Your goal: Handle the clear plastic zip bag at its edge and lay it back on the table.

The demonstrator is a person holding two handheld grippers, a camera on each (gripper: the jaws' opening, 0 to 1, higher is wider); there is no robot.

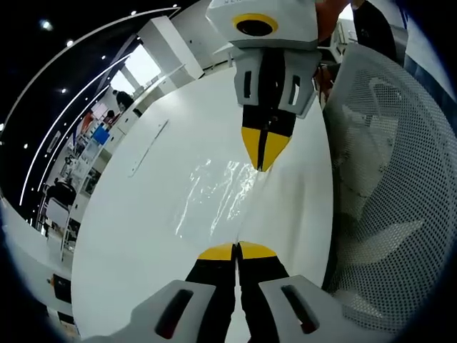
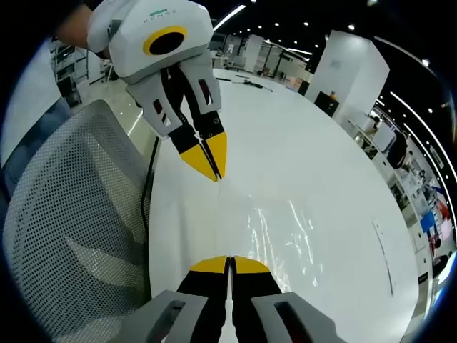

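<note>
The clear plastic zip bag (image 1: 214, 196) lies crinkled and shiny over the white table (image 1: 143, 236). In the left gripper view my left gripper (image 1: 235, 251) rises from the bottom with its jaws shut on the bag's near edge. Opposite it, my right gripper (image 1: 265, 163) comes down from the top, shut on the same edge farther along. In the right gripper view the bag (image 2: 282, 229) spreads to the right of the line between my right gripper (image 2: 230, 265) and my left gripper (image 2: 213, 169). The table (image 2: 321, 157) stretches beyond them.
A white mesh office chair (image 1: 385, 186) stands close against the table's edge, and appears again (image 2: 71, 236) beside both grippers. A thin flat strip (image 1: 148, 148) lies farther out on the table. Shelves, pillars and people stand far behind.
</note>
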